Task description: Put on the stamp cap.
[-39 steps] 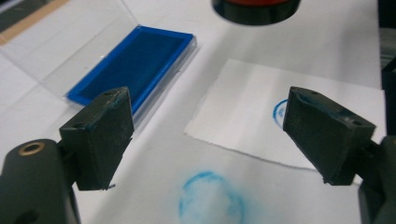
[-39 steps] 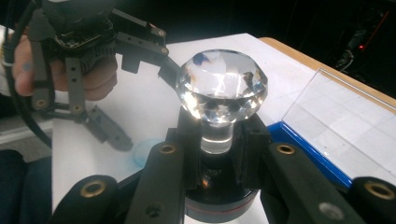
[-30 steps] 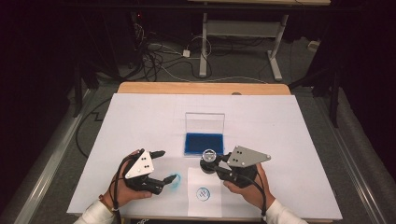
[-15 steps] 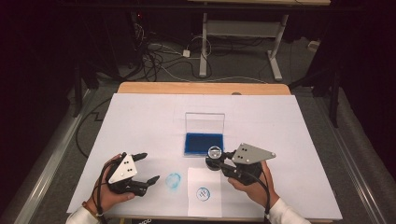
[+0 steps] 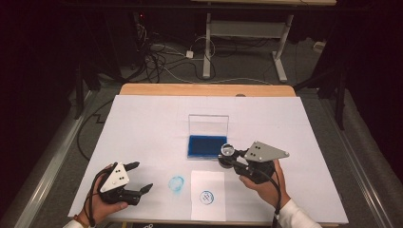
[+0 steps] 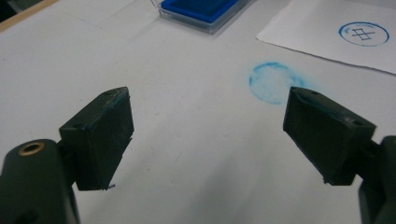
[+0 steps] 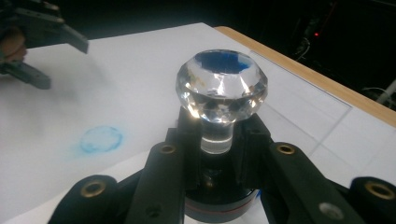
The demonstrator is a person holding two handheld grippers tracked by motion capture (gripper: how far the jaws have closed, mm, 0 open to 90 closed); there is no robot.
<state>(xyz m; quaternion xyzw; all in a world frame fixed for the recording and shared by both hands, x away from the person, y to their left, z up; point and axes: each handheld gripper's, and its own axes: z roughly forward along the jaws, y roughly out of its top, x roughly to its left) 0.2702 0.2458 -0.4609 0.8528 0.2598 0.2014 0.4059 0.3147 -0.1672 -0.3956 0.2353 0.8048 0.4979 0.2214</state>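
Observation:
My right gripper (image 5: 232,160) is shut on the stem of a stamp (image 5: 228,150) with a clear faceted knob (image 7: 221,86). It holds the stamp at the front right corner of the blue ink pad (image 5: 206,146). The pad's clear lid (image 5: 208,124) stands upright behind it. A white paper sheet (image 5: 207,202) with a round blue stamp mark (image 5: 206,196) lies near the front edge. To its left a round blue smudge (image 5: 176,184) marks the table. My left gripper (image 5: 140,176) is open and holds nothing, left of the smudge (image 6: 273,81).
A white sheet covers the table (image 5: 142,128), with a wooden strip (image 5: 204,89) at the far edge. Cables and metal table legs are on the dark floor beyond. In the right gripper view, the left gripper (image 7: 51,51) shows far off at the upper left.
My left gripper has drawn back to the left, off the blue smudge, and stays open. The right gripper with the stamp has shifted slightly right and away.

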